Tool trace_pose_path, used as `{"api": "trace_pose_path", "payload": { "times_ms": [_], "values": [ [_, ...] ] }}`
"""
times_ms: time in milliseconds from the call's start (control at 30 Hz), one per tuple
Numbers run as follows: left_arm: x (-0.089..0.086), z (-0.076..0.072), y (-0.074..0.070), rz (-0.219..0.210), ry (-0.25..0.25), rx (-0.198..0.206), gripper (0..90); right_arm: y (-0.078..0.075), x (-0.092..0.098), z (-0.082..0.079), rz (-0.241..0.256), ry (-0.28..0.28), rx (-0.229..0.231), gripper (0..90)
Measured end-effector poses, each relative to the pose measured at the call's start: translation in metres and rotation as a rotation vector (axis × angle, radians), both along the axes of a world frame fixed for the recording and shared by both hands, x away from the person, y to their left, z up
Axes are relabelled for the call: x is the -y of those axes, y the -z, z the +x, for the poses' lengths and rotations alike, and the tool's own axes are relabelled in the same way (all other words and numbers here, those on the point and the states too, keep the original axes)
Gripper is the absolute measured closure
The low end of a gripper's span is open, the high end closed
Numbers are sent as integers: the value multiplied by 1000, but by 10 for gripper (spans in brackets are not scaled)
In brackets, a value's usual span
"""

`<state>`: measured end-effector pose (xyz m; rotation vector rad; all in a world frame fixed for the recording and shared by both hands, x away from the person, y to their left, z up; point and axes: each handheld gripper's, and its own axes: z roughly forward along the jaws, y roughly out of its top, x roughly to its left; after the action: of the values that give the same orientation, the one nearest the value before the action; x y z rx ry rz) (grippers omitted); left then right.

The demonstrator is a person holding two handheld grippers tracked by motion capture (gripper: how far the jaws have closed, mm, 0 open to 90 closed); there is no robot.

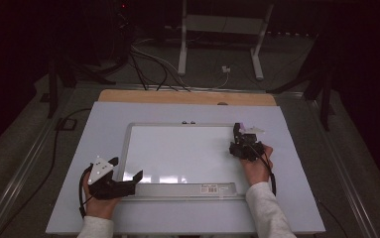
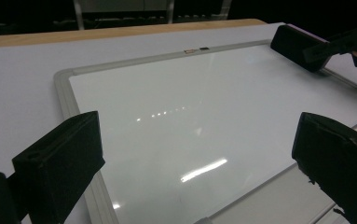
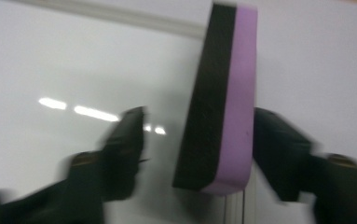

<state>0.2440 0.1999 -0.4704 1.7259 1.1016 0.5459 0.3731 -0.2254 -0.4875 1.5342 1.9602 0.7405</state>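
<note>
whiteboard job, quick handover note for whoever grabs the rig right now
Left gripper: open, empty, at the whiteboard's near left corner.
Right gripper: fingers apart around the purple and black eraser, which stands on edge at the board's right side; the left finger is clear of it, and a firm grip can't be confirmed.
Done: the board surface looks clean.
Left: probably secure the eraser and set it down.

One white rectangular whiteboard with a silver metal frame is lying on the one pale grey worktop. One purple foam eraser with a black felt face is showing. Two black hand-held grippers are showing, the left hand-held gripper and the right hand-held gripper.
</note>
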Motion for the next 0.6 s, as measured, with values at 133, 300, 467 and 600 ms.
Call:
{"api": "trace_pose_path", "payload": {
  "times_ms": [133,300,467,600],
  "values": [
    [-5,-1,-3,4,-21,15,24,-13,4,-8,54,-42,49,115],
    [-17,-3,-8,11,-59,39,22,-26,23,-22,140,-127,87,9],
    [-28,-4,-11,15,-87,61,17,-31,44,-45,204,-211,192,0],
    [-35,-7,-13,7,-97,80,14,-27,58,-65,215,-270,253,0]
  ]
}}
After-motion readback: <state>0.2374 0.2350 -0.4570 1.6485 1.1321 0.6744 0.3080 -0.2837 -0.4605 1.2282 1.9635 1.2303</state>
